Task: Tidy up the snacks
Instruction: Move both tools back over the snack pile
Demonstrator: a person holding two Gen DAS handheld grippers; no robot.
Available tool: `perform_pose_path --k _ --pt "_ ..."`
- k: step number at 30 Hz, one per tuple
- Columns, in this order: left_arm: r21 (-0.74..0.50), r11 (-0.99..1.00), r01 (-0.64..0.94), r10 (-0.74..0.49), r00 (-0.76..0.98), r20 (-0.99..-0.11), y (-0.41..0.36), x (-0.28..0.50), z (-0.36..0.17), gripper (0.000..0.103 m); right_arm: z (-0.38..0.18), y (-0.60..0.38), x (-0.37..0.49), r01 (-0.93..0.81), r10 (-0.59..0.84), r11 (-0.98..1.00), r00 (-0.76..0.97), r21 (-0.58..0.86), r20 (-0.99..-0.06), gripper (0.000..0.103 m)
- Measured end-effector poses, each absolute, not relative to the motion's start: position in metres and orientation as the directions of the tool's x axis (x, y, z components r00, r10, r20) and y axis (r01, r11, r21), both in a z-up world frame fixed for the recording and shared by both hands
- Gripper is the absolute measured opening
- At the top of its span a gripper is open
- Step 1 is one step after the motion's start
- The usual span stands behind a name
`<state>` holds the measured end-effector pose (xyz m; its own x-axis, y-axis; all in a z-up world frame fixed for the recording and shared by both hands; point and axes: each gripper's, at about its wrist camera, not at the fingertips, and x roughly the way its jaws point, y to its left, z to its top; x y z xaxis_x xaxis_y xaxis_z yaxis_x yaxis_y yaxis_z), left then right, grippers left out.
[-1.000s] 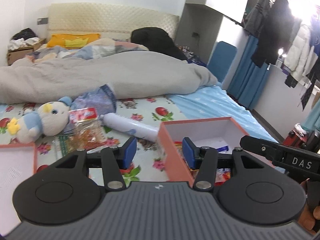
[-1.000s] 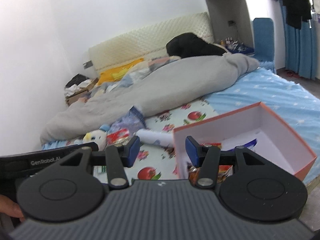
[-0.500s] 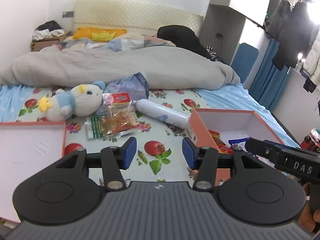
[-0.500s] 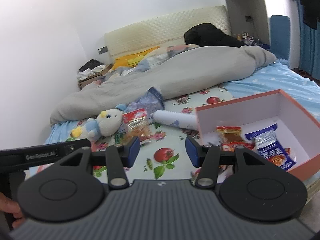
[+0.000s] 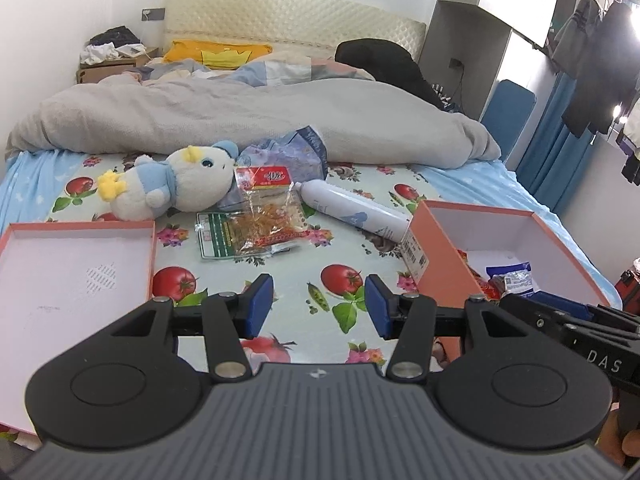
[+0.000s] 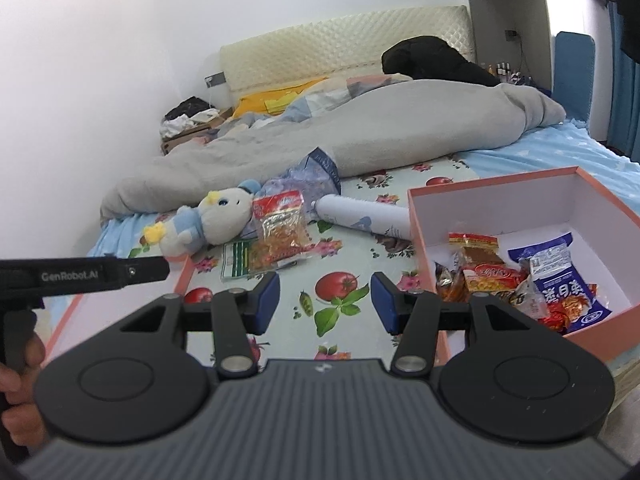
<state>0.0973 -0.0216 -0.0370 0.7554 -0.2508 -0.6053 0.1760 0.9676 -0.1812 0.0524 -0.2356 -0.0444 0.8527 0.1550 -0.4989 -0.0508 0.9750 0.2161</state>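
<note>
Left tongs [image 5: 319, 306] agape, right tongs [image 6: 325, 303] agape

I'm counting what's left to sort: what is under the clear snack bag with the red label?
A green-and-white packet lies flat under the clear snack bag, its left part sticking out. Anything else beneath is covered.
</note>
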Motion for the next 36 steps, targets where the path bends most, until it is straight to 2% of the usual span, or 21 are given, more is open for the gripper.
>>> perform_pose_path --k 3,16,21,24,32,36 --pt "-0.182 0.966 0.185 -0.259 0.732 -0.63 -0.018 0.105 -0.046 0.056 -0.045 -0.231 0.062 -0.06 0.174 0.971 0.839 0.23 -0.515 0.053" --pt "-0.178 0.978 0.111 -0.201 0.741 -0.641 0.012 0.165 -0.071 0.056 -0.05 -0.212 0.12 -0.093 0.2 0.97 0.832 0.225 -0.517 0.053" --pt "-0.174 0.982 0.077 -0.176 0.716 -0.675 0.025 0.192 -0.093 0.056 -0.067 -0.206 0.145 -0.097 0.213 0.967 0.809 0.234 -0.548 0.053" --pt "-0.122 0.991 0.056 -0.127 0.679 -0.723 0.028 0.207 -0.105 0.056 -0.075 -0.203 0.161 -0.094 0.222 0.964 0.794 0.247 -0.566 0.053" --pt "-0.115 0.992 0.054 -0.123 0.646 -0.754 0.036 0.241 -0.128 0.056 -0.086 -0.195 0.205 -0.097 0.234 0.962 0.772 0.255 -0.59 0.053" --pt "-0.124 0.991 0.058 -0.132 0.628 -0.767 0.037 0.261 -0.14 0.056 -0.091 -0.195 0.222 -0.086 0.24 0.956 0.781 0.282 -0.576 0.075"
